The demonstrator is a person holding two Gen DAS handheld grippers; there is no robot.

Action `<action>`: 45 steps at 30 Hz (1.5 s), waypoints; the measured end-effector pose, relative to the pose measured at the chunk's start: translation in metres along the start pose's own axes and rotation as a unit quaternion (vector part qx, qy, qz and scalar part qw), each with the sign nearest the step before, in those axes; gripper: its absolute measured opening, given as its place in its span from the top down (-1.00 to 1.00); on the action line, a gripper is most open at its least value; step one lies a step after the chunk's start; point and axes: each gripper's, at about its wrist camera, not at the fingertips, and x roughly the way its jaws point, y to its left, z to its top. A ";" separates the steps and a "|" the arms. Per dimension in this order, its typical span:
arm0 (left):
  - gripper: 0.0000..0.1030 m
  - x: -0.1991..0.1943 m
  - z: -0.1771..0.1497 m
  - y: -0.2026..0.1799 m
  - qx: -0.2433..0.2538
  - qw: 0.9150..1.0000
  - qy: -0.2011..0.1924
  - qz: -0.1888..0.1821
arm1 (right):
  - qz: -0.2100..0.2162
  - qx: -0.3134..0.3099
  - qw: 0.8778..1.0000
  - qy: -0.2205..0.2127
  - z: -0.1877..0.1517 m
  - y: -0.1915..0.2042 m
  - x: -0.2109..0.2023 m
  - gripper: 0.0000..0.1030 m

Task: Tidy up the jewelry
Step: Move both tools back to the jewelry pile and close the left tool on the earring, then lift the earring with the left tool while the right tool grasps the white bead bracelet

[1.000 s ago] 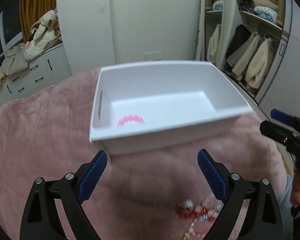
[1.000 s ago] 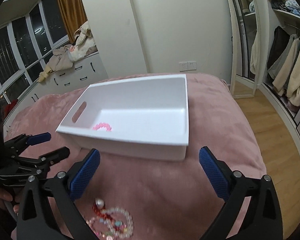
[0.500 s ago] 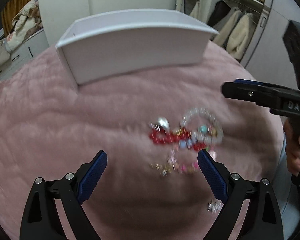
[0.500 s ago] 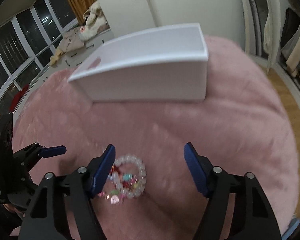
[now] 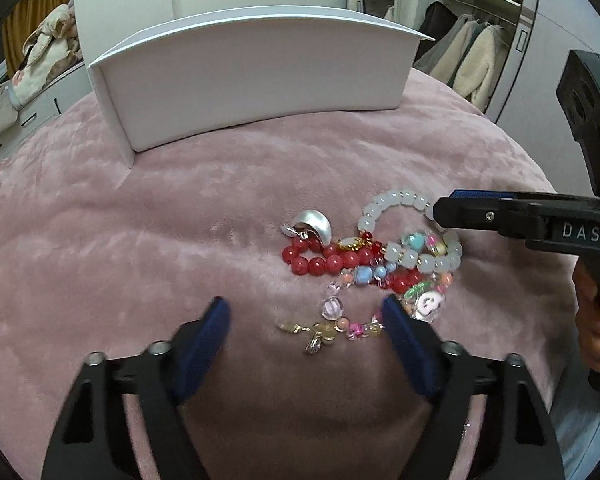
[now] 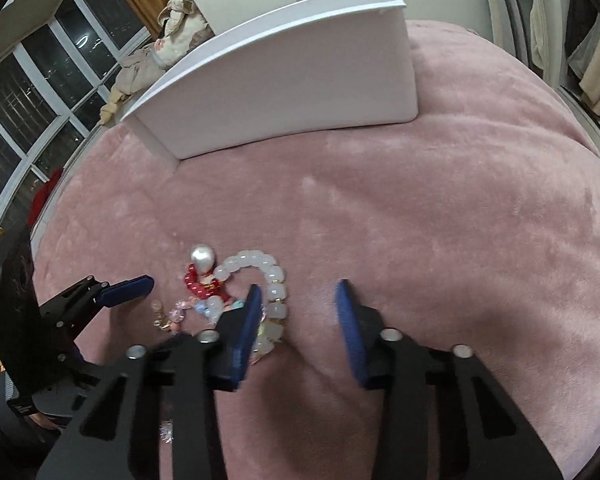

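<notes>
1. Two grippers were down over the jewelry pile on the pink blanket, near the white bin; pick step.
2. Left gripper: jaws closing, half-wide, straddling the gold charm strand, no contact yet.
3. Right gripper: jaws closing, fairly narrow, white bead bracelet between, not clamped.
4. Next, likely: finish closing, lift clear of the tangle.
5. Bin interior hidden; strands overlapped, count unclear.
</notes>
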 end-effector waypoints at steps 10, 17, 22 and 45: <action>0.62 -0.003 -0.006 -0.013 0.018 1.000 0.013 -0.011 | 0.019 -0.021 1.000 0.010 0.000 0.005 0.007 0.81; 0.58 -0.010 -0.009 -0.020 0.021 1.000 0.010 0.001 | 0.023 -0.014 1.000 -0.013 0.001 0.002 -0.004 0.82; 0.04 -0.023 -0.015 -0.018 0.018 1.000 0.005 0.007 | 0.027 -0.007 0.999 -0.030 0.001 -0.002 -0.015 0.83; 0.53 -0.033 -0.016 -0.036 0.056 0.998 -0.003 -0.011 | 0.039 -0.011 0.995 -0.094 0.005 0.001 -0.045 0.99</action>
